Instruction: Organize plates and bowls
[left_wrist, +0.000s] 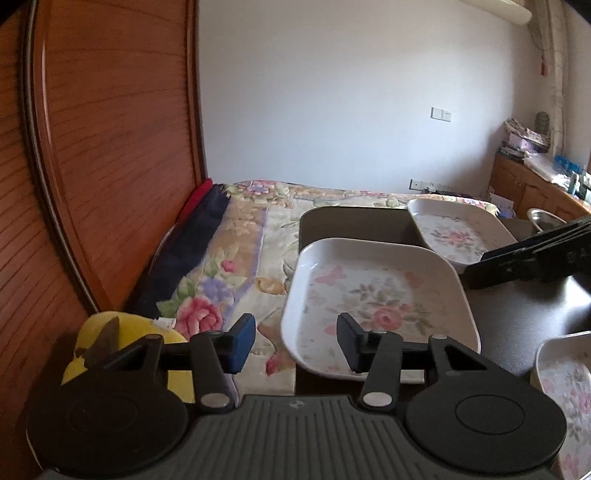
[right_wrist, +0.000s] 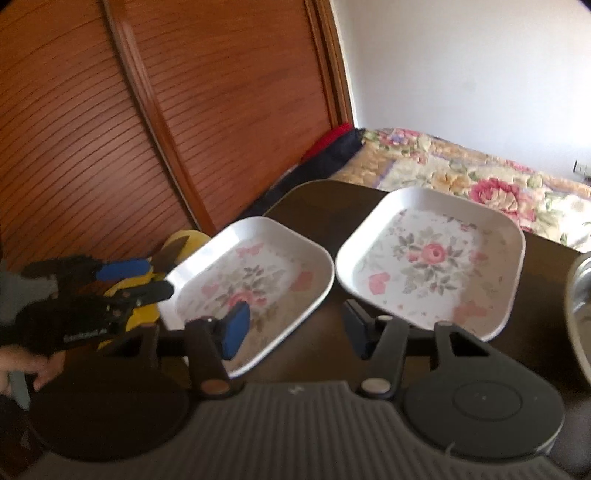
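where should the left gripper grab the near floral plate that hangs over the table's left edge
Grip the raised rim of the near floral plate at its left edge, coming in from the bed side: that edge overhangs the table, so one finger of the left gripper can likely slip underneath.

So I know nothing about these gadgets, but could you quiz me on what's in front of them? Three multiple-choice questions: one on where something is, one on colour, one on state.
1. Where do the square plates sit?
A. on the bed
B. on the dark table
C. on the floor

2. What is printed on them?
A. blue stripes
B. green checks
C. pink flowers

3. How do they lie?
A. stacked in one pile
B. singly, right side up
C. flipped over

Answers:
1 B, the dark tabletop shows around them.
2 C, pink roses fill their centres.
3 B, each lies by itself with its hollow side facing up.
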